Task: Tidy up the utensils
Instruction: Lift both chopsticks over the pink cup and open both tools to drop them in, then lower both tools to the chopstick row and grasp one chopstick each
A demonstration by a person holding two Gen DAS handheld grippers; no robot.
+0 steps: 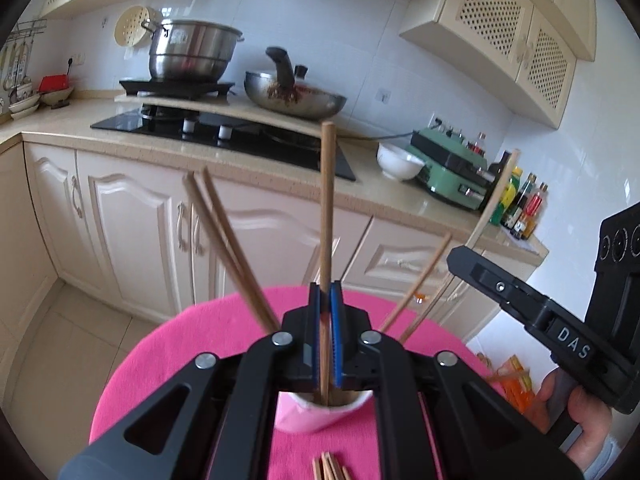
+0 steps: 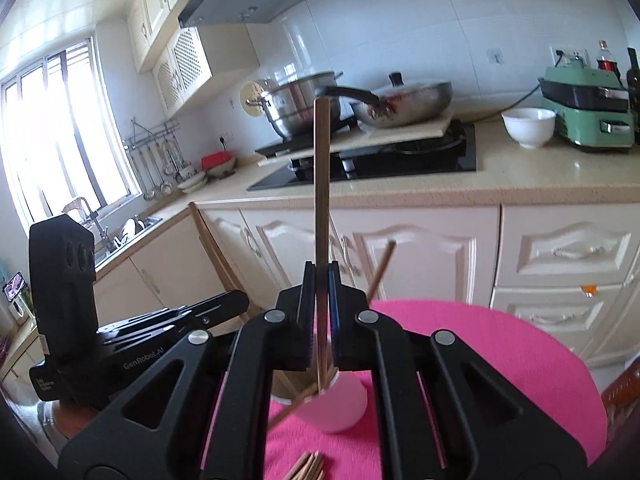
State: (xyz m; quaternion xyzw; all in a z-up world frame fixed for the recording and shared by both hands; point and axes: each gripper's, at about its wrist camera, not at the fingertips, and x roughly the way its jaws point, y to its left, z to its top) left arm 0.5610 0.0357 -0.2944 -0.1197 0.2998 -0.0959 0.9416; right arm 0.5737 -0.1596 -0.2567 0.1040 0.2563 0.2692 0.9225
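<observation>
My left gripper is clamped on one chopstick, upright, its lower end already inside the pink cup; several more lean in there, while a loose bundle on the pink cloth awaits; my right gripper pinches another chopstick, vertical, tip entering the cup

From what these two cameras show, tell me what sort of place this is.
A home kitchen, almost certainly: a steel pot and wok sit on a black cooktop, and a sink lies under the window.
</observation>
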